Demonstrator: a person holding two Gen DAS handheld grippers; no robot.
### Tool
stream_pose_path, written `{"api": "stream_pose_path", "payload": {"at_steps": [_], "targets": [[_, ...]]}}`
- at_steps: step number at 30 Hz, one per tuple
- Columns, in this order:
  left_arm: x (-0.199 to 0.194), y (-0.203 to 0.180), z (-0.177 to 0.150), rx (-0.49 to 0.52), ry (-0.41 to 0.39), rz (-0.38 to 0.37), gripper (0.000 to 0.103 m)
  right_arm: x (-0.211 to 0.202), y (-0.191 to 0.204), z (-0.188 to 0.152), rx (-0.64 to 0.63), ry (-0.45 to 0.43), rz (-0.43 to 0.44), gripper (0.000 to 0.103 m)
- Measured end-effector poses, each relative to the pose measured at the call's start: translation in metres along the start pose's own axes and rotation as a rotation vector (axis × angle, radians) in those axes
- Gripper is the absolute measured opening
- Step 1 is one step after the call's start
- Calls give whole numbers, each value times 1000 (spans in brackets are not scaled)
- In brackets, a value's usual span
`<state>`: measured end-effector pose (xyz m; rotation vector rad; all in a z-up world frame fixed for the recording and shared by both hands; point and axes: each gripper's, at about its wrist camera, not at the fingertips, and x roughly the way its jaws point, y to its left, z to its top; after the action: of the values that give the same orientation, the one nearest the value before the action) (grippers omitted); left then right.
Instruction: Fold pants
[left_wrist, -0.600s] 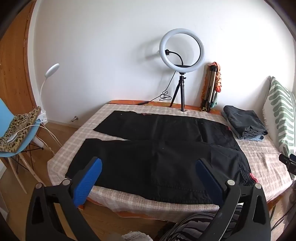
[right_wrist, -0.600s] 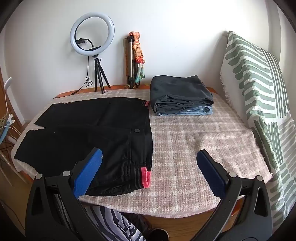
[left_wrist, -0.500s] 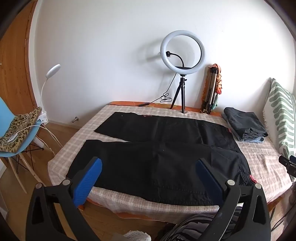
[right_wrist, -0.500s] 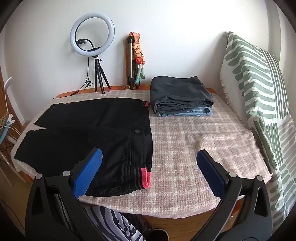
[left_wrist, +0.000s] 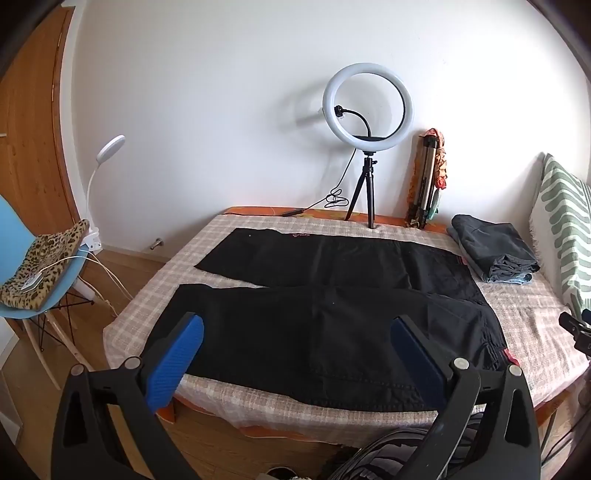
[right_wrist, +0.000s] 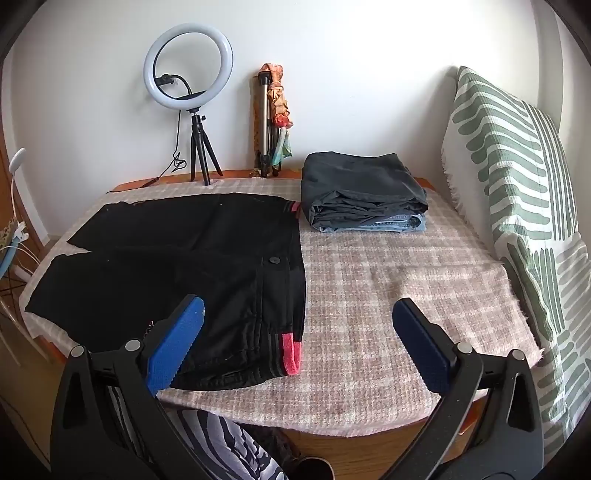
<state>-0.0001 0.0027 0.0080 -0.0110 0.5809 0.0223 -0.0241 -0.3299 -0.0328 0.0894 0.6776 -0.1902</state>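
Black pants (left_wrist: 325, 306) lie spread flat on a checked cloth over the table (left_wrist: 236, 402), legs to the left, waistband with a red tab to the right. In the right wrist view the pants (right_wrist: 192, 266) fill the left half and the red tab (right_wrist: 291, 354) is near the front edge. My left gripper (left_wrist: 295, 354) is open and empty, held above the front edge over the near leg. My right gripper (right_wrist: 295, 343) is open and empty, above the front edge near the waistband corner.
A stack of folded dark pants and jeans (right_wrist: 364, 195) sits at the back right. A ring light on a tripod (left_wrist: 367, 107) and a folded tripod (left_wrist: 424, 181) stand at the back. A green-striped pillow (right_wrist: 517, 192) lies on the right. A blue chair (left_wrist: 33, 280) stands left.
The left gripper has pulled back and up a little, so the table looks slightly farther. The right gripper has barely moved. The pants lie as before.
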Motion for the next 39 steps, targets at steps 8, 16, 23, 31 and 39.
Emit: {"api": "stream_pose_path", "payload": {"at_steps": [8,16,23,31,39], "targets": [[-1,-1,0,6,-8,8,103,1,1,-4,-1,5,-1,103],[-2,-2,1,9,-12,10,103,3,1,-3,-2,7,6,103],[-2,-3,2,8,-14,7,103,3,3,-3,-2,6,5,103],[-3,-4,3,10,-16,7,103,4,4,-3,-2,7,7,103],[-1,-5,4,11,-9,4,103,4,1,-4,-1,8,10,103]]}}
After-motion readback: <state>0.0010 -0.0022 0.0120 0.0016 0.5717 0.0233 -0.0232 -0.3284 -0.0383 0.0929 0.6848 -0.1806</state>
